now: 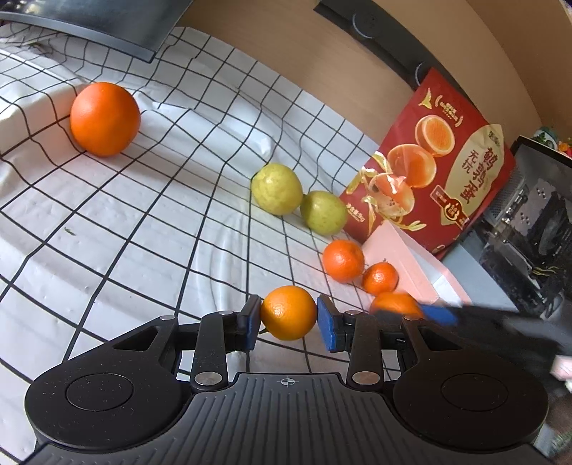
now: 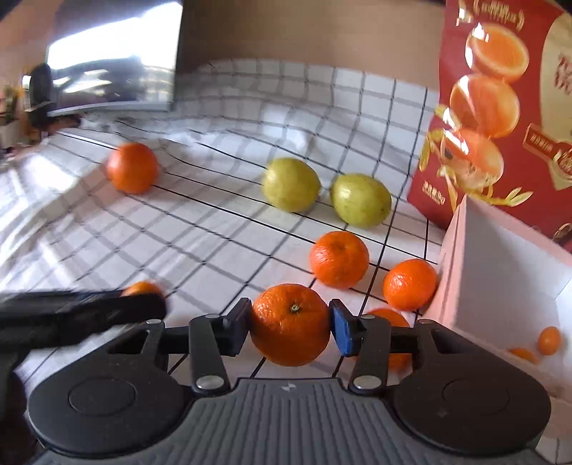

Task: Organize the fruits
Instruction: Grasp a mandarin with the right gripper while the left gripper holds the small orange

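Observation:
My left gripper (image 1: pixel 289 316) is shut on a small orange (image 1: pixel 289 312) just above the checked cloth (image 1: pixel 143 232). My right gripper (image 2: pixel 290 327) is shut on a mandarin (image 2: pixel 290 323); it shows blurred in the left wrist view (image 1: pixel 438 314). Two loose mandarins (image 2: pixel 339 259) (image 2: pixel 409 284) lie beside the white foam box (image 2: pixel 500 257), and another (image 2: pixel 388 316) is half hidden behind my right finger. Two yellow-green pears (image 2: pixel 290 184) (image 2: pixel 360 199) lie farther back. A big orange (image 1: pixel 104 118) sits far left.
A red fruit carton (image 1: pixel 439 171) stands behind the foam box, which holds small kumquats (image 2: pixel 548 339). A dark monitor (image 1: pixel 107 25) stands at the back left of the table. A computer case (image 1: pixel 536 229) is at the right.

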`<action>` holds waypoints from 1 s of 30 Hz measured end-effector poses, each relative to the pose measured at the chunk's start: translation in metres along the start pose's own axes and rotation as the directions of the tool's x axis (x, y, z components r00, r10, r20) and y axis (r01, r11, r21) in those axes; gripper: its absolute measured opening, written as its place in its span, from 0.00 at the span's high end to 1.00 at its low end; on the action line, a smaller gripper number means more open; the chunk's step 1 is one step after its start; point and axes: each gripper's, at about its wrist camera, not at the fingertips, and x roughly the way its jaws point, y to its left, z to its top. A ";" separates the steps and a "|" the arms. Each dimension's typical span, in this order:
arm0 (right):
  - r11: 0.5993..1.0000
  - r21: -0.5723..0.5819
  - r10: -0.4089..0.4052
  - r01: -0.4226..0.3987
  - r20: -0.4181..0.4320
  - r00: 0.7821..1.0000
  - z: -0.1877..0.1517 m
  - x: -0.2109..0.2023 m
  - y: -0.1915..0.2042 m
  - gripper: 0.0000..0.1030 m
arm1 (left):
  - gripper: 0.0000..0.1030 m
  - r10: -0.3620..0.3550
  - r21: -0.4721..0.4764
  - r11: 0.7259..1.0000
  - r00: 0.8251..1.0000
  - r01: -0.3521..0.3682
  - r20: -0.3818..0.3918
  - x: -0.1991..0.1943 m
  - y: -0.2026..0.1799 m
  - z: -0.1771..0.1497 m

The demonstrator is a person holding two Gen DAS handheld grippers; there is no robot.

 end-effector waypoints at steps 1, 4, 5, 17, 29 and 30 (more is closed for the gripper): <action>1.000 0.001 0.022 -0.022 0.012 1.000 -0.006 -0.013 -0.002 0.54 | 0.62 -0.004 0.005 1.000 1.000 0.004 0.000 0.000 -0.001 0.000; 0.998 0.027 0.052 -0.052 0.024 0.998 -0.029 -0.049 -0.015 0.54 | 0.63 -0.029 0.029 0.999 0.999 0.030 -0.027 0.002 -0.011 -0.003; 0.998 0.036 0.043 -0.044 0.026 0.999 -0.038 -0.058 -0.021 0.54 | 0.63 -0.051 0.033 0.998 0.998 0.052 -0.042 0.003 -0.016 -0.005; 0.980 0.110 -0.171 0.167 0.024 0.985 -0.122 -0.114 -0.074 0.54 | 0.62 -0.149 0.268 0.941 0.964 0.207 -0.222 0.037 -0.123 -0.055; 0.971 0.157 -0.186 0.178 0.037 0.982 -0.143 -0.109 -0.087 0.22 | 0.62 -0.070 0.353 0.925 0.975 0.142 -0.211 0.043 -0.138 -0.070; 0.969 0.182 -0.176 0.168 0.032 0.984 -0.145 -0.108 -0.090 0.22 | 0.62 -0.070 0.350 0.926 0.976 0.141 -0.208 0.043 -0.137 -0.070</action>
